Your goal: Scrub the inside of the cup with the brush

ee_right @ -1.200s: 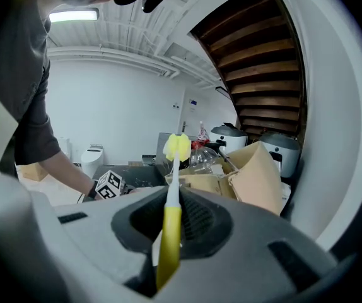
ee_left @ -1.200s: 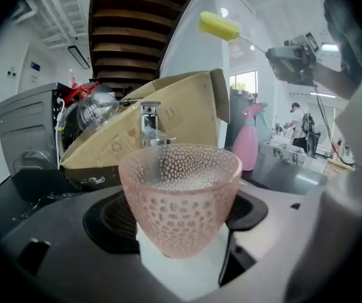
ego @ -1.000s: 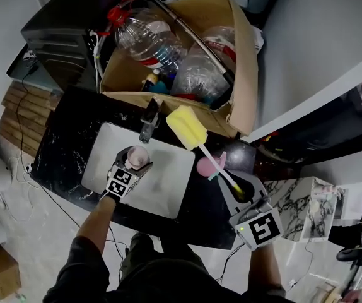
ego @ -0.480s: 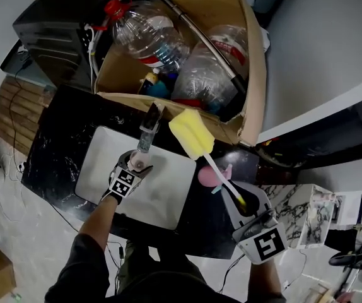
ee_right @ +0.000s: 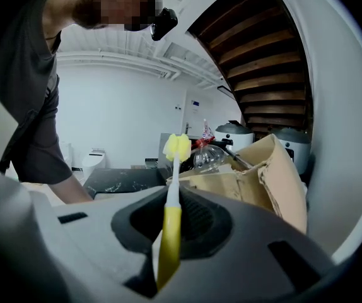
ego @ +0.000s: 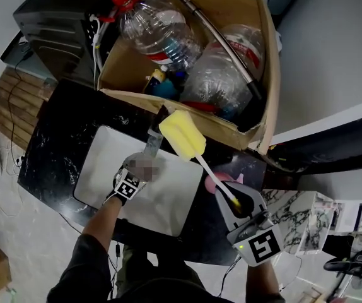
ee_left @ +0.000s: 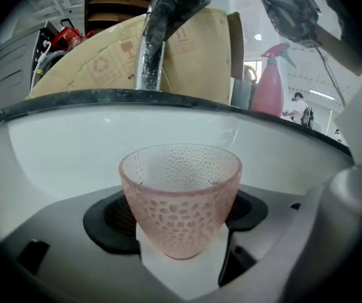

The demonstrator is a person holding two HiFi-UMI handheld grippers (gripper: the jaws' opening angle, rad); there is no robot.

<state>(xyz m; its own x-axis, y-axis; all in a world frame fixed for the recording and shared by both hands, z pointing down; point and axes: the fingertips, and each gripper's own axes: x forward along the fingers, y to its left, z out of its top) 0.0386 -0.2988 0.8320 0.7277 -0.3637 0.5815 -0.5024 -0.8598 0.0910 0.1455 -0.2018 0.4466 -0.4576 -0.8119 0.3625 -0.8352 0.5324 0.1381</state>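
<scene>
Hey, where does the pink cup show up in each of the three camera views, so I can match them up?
Head view: the cup is left of centre, over the white sink.
Left gripper view: dead centre, gripped between the jaws.
Right gripper view: not in it.
Shared landmark: the cardboard box, behind the faucet in the left gripper view, at right in the right gripper view.

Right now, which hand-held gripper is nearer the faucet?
Left. The left hand-held gripper holds the cup just in front of the faucet; the right hand-held gripper, holding the brush, is farther off to its right.
</scene>
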